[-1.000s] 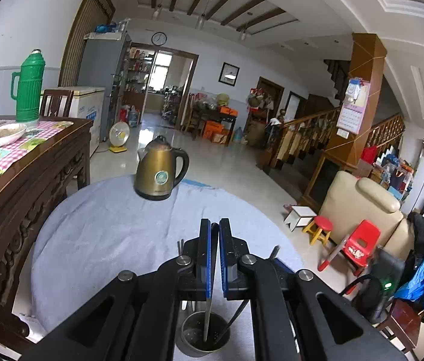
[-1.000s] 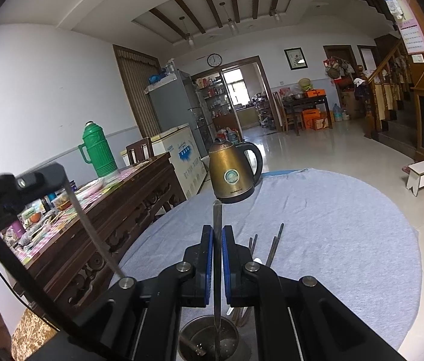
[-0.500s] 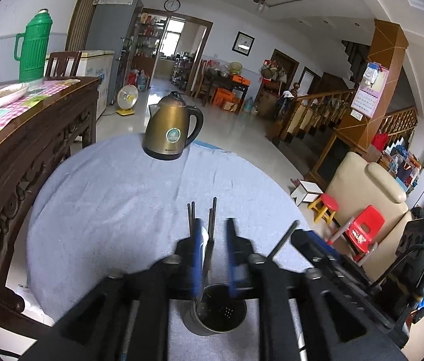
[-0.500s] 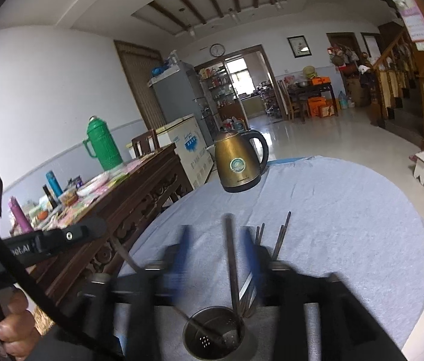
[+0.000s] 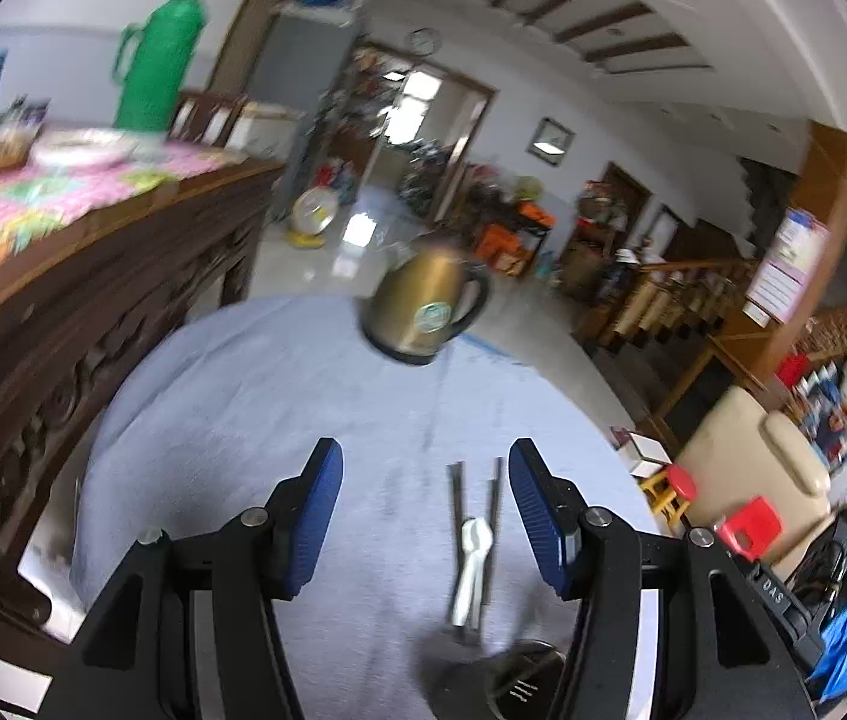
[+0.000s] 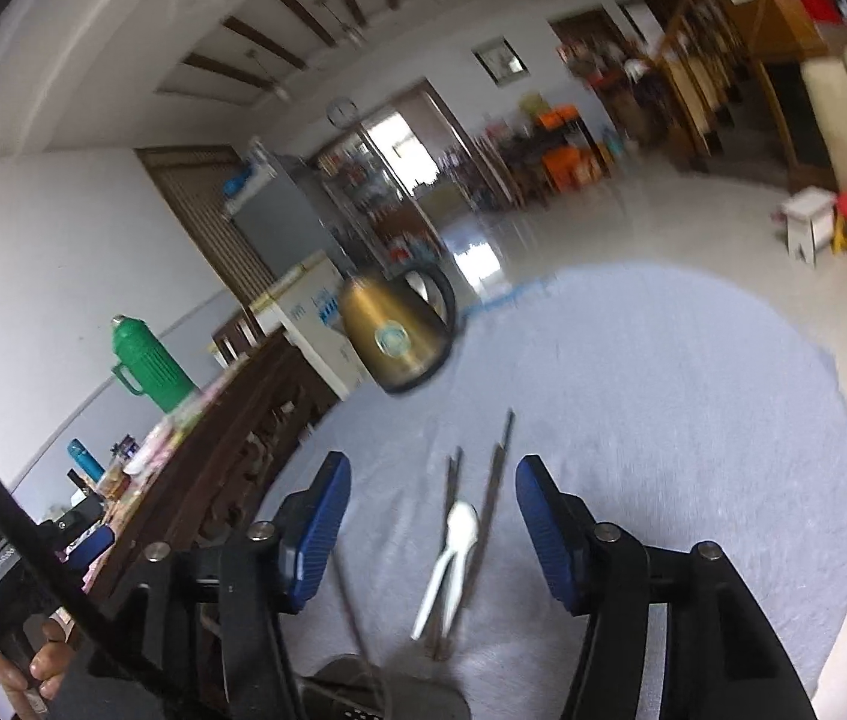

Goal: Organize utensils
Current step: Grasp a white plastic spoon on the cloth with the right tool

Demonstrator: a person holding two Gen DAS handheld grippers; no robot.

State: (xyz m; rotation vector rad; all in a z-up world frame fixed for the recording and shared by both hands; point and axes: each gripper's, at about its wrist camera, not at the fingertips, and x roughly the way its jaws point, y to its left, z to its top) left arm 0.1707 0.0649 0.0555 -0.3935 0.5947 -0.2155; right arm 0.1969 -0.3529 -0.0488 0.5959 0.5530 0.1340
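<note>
A white spoon (image 5: 472, 564) lies on dark chopsticks (image 5: 457, 507) on the blue-grey tablecloth. A metal utensil cup (image 5: 513, 687) stands at the bottom edge, partly hidden. My left gripper (image 5: 423, 510) is open and empty above the cloth, left of the spoon. In the right wrist view the spoon (image 6: 453, 558) and chopsticks (image 6: 498, 468) lie between my fingers; my right gripper (image 6: 432, 516) is open and empty. The cup (image 6: 363, 693) sits at the bottom with a thin utensil (image 6: 354, 618) standing in it.
A brass kettle (image 5: 423, 312) stands at the far side of the round table (image 5: 243, 420). A dark carved wooden sideboard (image 5: 63, 312) with a green thermos (image 5: 153, 60) stands to the left. The left gripper's handle and hand (image 6: 15, 642) show in the right wrist view.
Both grippers were shut on utensils over the cup, then opened and let them drop in. Both have since lifted and tilted, and the views are blurred by motion.
</note>
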